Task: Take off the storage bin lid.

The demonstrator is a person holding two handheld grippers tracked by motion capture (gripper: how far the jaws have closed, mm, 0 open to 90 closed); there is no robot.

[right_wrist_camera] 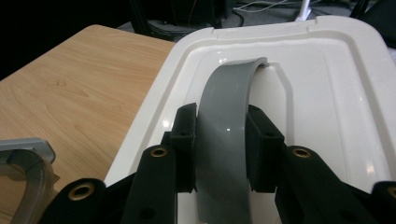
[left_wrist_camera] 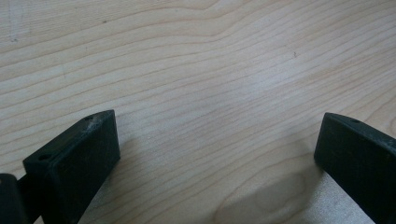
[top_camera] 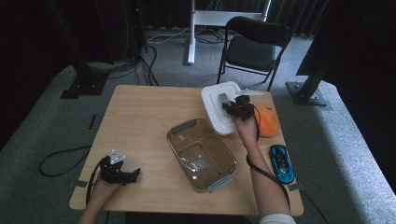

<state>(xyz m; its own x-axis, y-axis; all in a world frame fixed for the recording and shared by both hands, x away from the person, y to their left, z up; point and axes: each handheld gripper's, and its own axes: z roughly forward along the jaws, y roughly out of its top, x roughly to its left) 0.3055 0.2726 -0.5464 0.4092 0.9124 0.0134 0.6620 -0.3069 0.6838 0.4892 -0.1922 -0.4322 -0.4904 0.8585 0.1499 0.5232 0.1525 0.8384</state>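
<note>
Wooden table (top_camera: pixel 140 121) is seen from the high view, with a clear glass baking dish (top_camera: pixel 201 154) with grey end handles standing near its middle. A white container lid (top_camera: pixel 215 106) lies just beyond the dish toward the far right edge, touching or nearly touching the dish's far corner; which cannot be told. The right gripper (top_camera: pixel 238 106) is held over this lid, at its grey arched handle (top_camera: pixel 223 99). An orange object (top_camera: pixel 267 120), soft-looking, lies just right of the lid, and a blue toy car (top_camera: pixel 281 163) sits nearer the person by the right edge. The left gripper (top_camera: pixel 122 173) is held low over the near left corner of the table, well apart from the dish. A black folding chair (top_camera: pixel 254 45) stands on the grey carpet beyond the table. In the left gripper view, the two black jaws are seen spread wide, with nothing but bare wood grain (left_wrist_camera: pixel 201 84) between them. In the right gripper view, the jaws are closed against both sides of the grey handle (right_wrist_camera: pixel 226 126), which arches up from a recessed panel in the white lid (right_wrist_camera: pixel 336 107). A grey handle of the glass dish (right_wrist_camera: pixel 25 151) shows at the lower left, with table wood (right_wrist_camera: pixel 79 93) beside the lid.
</note>
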